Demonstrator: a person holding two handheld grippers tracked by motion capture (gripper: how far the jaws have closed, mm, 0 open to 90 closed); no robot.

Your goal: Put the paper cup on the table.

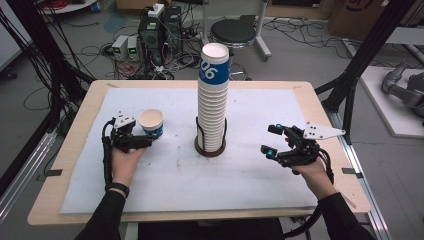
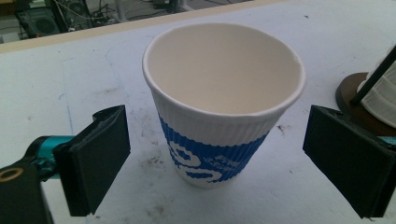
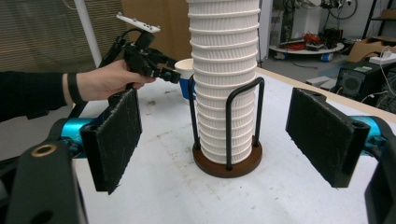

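Step in hand: we judge this as the release of a single paper cup (image 2: pixel 224 107) that stands upright on the white mat of the bench (image 1: pixel 320 195), left of the cup stack (image 1: pixel 213 97).
Left hand-held gripper (image 1: pixel 141 141): its jaws stand wide, one on each side of the cup, and the pads (image 2: pixel 100 158) are clear of its ribbed wall; nothing is held.
Right hand-held gripper (image 1: pixel 269 140): jaws apart and empty, well to the right of the stack and pointed at it.
Stack: a tall column of ribbed cups sits in a wire holder on a round brown base (image 3: pixel 227 164) at mid-bench.
Next move: we think the left hand-held gripper must back away level, without brushing the rim, since the cup is light and would tip easily.
Then: we expect one hand-held gripper to go to the top of the stack for the next cup.
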